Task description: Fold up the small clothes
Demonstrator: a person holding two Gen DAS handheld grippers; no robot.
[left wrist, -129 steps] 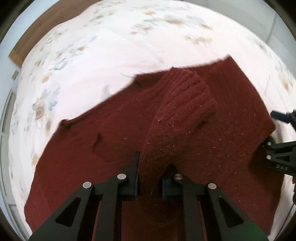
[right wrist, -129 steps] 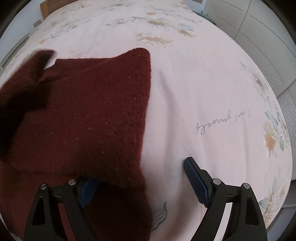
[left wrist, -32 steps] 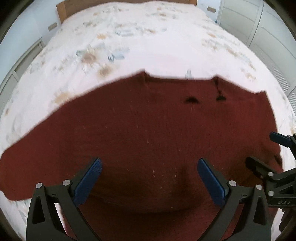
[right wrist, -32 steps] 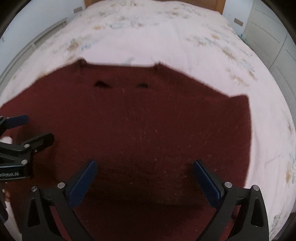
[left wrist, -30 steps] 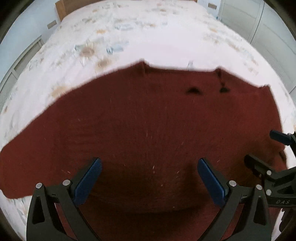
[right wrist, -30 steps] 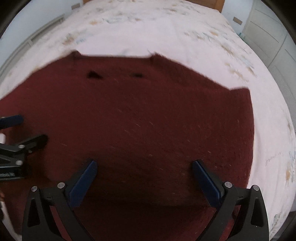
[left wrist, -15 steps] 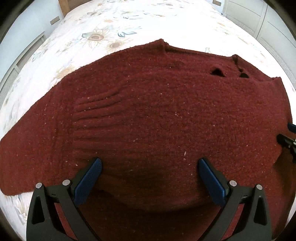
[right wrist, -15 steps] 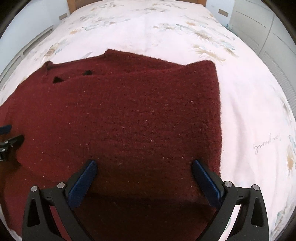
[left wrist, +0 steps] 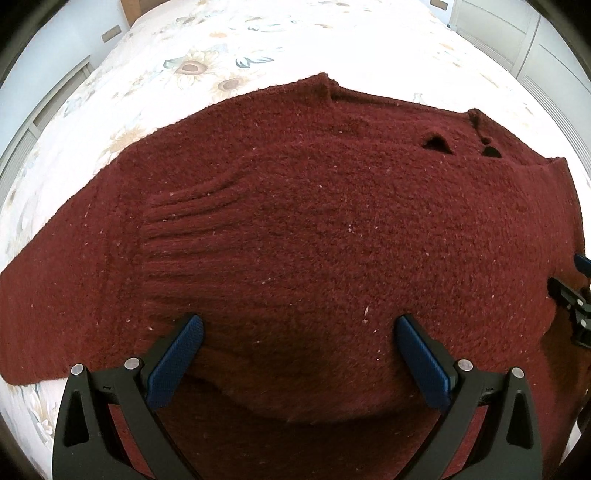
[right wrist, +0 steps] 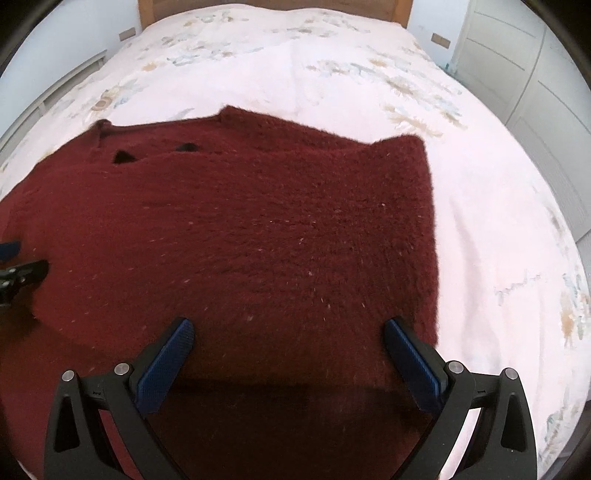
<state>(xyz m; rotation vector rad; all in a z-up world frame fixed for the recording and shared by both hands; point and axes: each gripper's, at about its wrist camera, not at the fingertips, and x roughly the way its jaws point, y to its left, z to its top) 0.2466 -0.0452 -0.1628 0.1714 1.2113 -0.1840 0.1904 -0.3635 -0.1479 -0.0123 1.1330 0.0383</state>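
A dark red knitted sweater [left wrist: 295, 229] [right wrist: 236, 236] lies spread on the bed, with its neckline toward the far side and both sleeves folded in over the body. My left gripper [left wrist: 299, 325] hovers open over the near part of the knit, blue pads wide apart, nothing between them. My right gripper [right wrist: 288, 328] is open as well, above the sweater's right half. Each gripper shows at the edge of the other's view, the right gripper [left wrist: 576, 295] at the right, the left gripper [right wrist: 18, 269] at the left.
The bed [right wrist: 332, 74] carries a white cover with a pale flower print. A wooden headboard [right wrist: 273, 7] stands at the far end. White cupboard doors [right wrist: 535, 74] line the right side, and a low radiator or rail [left wrist: 48, 107] runs along the left wall.
About four seconds back the left gripper was shut on a sleeve; now both grippers are open. Over the last second both moved lower toward the sweater, which now lies still.
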